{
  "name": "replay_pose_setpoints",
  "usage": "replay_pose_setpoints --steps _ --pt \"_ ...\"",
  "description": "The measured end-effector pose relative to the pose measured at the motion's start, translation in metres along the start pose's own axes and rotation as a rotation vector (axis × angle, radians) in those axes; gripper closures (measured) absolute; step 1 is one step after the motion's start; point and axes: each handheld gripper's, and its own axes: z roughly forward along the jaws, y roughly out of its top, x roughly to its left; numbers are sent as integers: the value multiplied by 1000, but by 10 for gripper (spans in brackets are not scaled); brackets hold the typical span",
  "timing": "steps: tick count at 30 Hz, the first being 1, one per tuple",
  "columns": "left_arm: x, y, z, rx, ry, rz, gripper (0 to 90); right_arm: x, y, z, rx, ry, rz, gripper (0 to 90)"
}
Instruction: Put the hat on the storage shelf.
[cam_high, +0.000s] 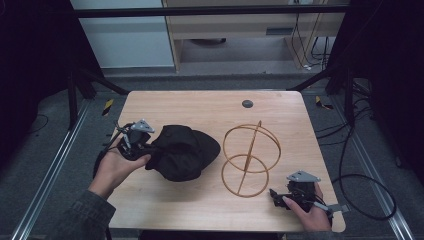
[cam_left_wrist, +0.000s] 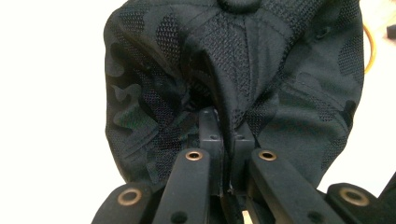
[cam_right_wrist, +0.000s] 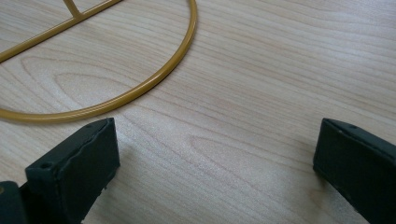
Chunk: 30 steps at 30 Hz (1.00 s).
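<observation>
A black mesh cap (cam_high: 182, 151) lies bunched at the left middle of the wooden table (cam_high: 200, 107). My left gripper (cam_high: 145, 146) is shut on the cap's left edge. In the left gripper view the two jaws pinch a fold of the cap (cam_left_wrist: 233, 70), which hangs in front of my left gripper (cam_left_wrist: 226, 135). A gold wire stand (cam_high: 250, 157) made of two rings on a rod sits right of the cap. My right gripper (cam_high: 274, 194) rests open near the table's front right. Its jaws stand wide apart over bare wood, close to the gold ring (cam_right_wrist: 140, 88) of the stand, my right gripper (cam_right_wrist: 215, 158) holding nothing.
A small dark round cap (cam_high: 247, 104) is set into the table near its far edge. Cables trail on the floor at the right (cam_high: 360, 175). Metal rails (cam_high: 50, 170) run along both sides of the table.
</observation>
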Motion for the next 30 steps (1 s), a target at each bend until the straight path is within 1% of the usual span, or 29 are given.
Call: replay_pose_setpoints --steps 7,10,13,14,17,22,23,24,27,28,29,30 --pt "0 7 -34 -57 39 11 876 0 0 0 -1 0 -2 5" --pt "0 10 -46 -76 48 18 876 0 0 0 0 0 0 5" --pt "-4 15 -61 -121 59 29 876 0 0 0 1 0 2 5" --pt "-4 15 -61 -121 59 29 876 0 0 0 1 0 2 5" --pt "-8 23 -73 -145 77 54 876 0 0 0 0 -3 2 4" --pt "-13 41 -94 -188 95 72 876 0 0 0 -2 -3 3 4" --pt "-13 41 -94 -188 95 72 876 0 0 0 -2 -3 2 4" --pt "-15 48 -102 -214 113 88 876 0 0 0 -2 -3 2 4" --pt "-15 58 -112 -245 117 89 876 0 0 0 -2 -5 -1 4" --pt "-16 62 -114 -251 118 91 876 0 0 0 -1 -5 -1 4" --pt "-17 65 -116 -247 115 89 875 0 0 0 0 -5 0 4" --pt "-19 68 -117 -256 116 89 875 0 0 0 0 -5 -1 4"
